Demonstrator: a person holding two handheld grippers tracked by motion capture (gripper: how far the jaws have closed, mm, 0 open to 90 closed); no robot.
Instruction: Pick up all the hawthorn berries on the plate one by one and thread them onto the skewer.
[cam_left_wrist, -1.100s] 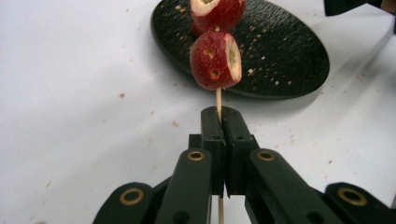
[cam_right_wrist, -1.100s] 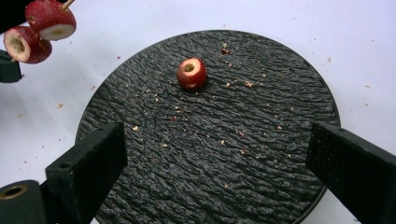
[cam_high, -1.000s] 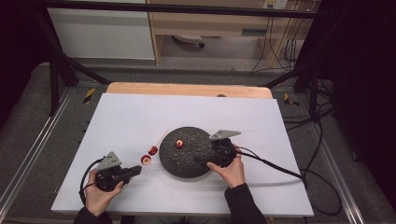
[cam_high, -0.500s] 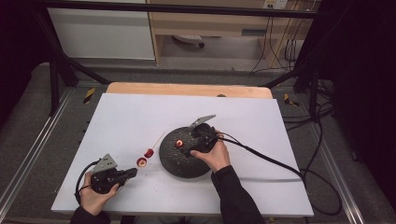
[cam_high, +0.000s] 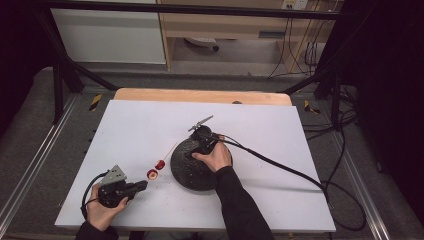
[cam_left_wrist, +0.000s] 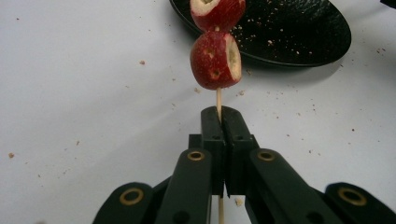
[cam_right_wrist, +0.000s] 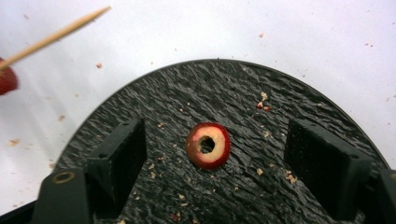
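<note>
At the table's near left, my left gripper (cam_high: 136, 186) (cam_left_wrist: 219, 112) is shut on the butt of a thin wooden skewer (cam_left_wrist: 218, 97). Two red fruit pieces (cam_high: 159, 164) (cam_left_wrist: 215, 60) are threaded on it, and its tip points toward the black plate (cam_high: 187, 175) (cam_right_wrist: 261, 93). My right gripper (cam_high: 194, 154) (cam_right_wrist: 223, 156) hangs over the plate, pointing down. Its jaws have just been closing and now stand on either side of a cored red fruit ring (cam_right_wrist: 208, 145) lying flat on the plate, with a gap on each side.
The white board (cam_high: 280, 150) covers most of the table, with crumbs scattered around the plate. A black cable (cam_high: 280, 167) trails right from the right gripper. A wooden strip (cam_high: 200, 95) borders the far edge.
My right hand has moved left from the plate's right rim to over its far-left part, and now covers the fruit ring in the high view. The left hand and skewer have stayed put.
</note>
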